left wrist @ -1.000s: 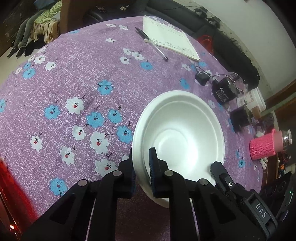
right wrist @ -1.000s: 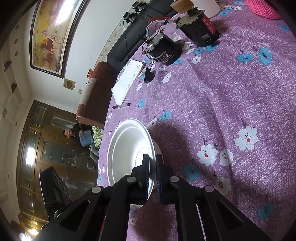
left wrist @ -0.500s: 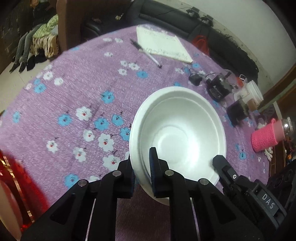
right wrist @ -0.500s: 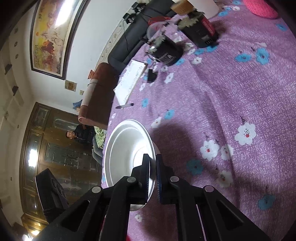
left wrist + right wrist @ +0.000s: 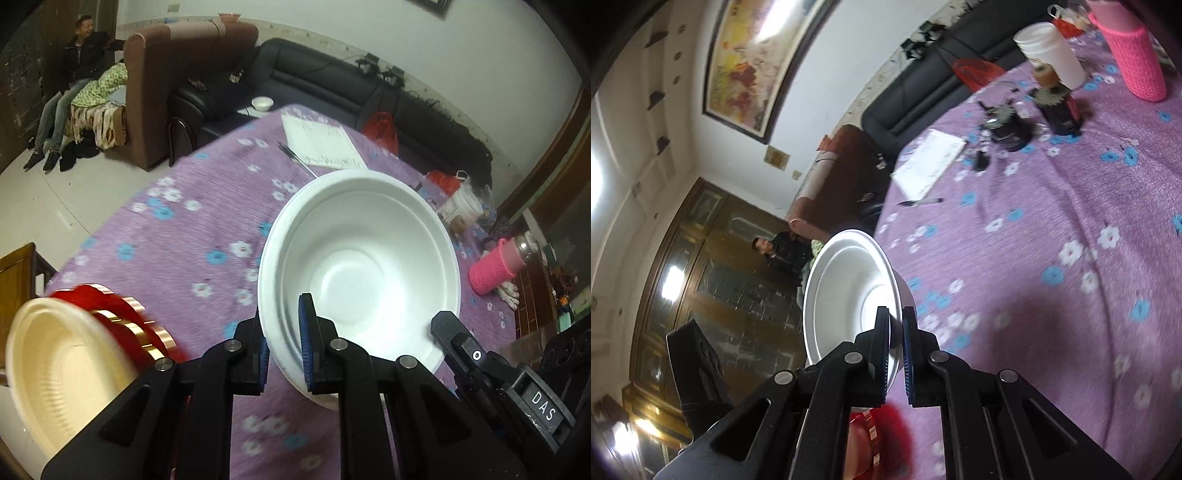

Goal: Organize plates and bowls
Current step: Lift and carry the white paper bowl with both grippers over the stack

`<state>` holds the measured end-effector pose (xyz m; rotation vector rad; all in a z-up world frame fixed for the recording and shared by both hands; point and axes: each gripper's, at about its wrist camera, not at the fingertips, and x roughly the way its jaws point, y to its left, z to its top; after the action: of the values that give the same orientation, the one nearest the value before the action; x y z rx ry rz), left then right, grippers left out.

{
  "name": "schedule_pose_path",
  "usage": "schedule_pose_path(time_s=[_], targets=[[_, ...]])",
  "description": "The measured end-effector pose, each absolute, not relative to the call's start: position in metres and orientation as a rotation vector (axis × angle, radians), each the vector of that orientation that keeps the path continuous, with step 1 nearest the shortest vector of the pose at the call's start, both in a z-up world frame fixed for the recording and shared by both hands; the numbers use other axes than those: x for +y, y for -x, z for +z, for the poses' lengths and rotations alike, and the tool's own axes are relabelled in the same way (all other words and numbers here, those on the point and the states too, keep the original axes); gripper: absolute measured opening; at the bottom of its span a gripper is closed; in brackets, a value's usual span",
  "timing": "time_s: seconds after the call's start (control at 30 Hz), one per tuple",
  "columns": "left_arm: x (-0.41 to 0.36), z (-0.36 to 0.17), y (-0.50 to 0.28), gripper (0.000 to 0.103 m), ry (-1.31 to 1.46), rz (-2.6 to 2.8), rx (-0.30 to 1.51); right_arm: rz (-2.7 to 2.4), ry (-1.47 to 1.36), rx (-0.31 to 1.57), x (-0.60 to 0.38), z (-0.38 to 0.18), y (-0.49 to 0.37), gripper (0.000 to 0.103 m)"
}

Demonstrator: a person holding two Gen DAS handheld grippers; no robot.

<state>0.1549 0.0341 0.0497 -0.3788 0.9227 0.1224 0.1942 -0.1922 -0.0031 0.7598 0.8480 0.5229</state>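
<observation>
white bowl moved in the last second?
Yes. The white bowl, pinched by both grippers, has lifted off the purple tablecloth and swung left toward the cream plate, away from the notebook.

Ahead of you, a black leather sofa (image 5: 369, 96) runs along the pale wall (image 5: 461, 48), with a brown armchair (image 5: 166, 92) to its left on the light tiled floor (image 5: 55, 192). A man in a dark jacket (image 5: 79, 55) sits beyond it. From your right wrist, a large framed painting (image 5: 753, 62) hangs above dark glass-fronted wooden cabinets (image 5: 713, 280).
</observation>
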Motion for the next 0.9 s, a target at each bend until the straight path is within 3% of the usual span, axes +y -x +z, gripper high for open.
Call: schedule_pose_path(time_s=[0.43,0.9], targets=[[0.108,0.077,-0.070,0.014,0.234,0.152,0.909,0.625,-0.642,0.840,-0.093,0.032,-0.101,0.007],[0.140,0.051,-0.039,0.016,0.183,0.150,0.978,0.618,-0.528,0.898,-0.033,0.014,-0.050,0.008]])
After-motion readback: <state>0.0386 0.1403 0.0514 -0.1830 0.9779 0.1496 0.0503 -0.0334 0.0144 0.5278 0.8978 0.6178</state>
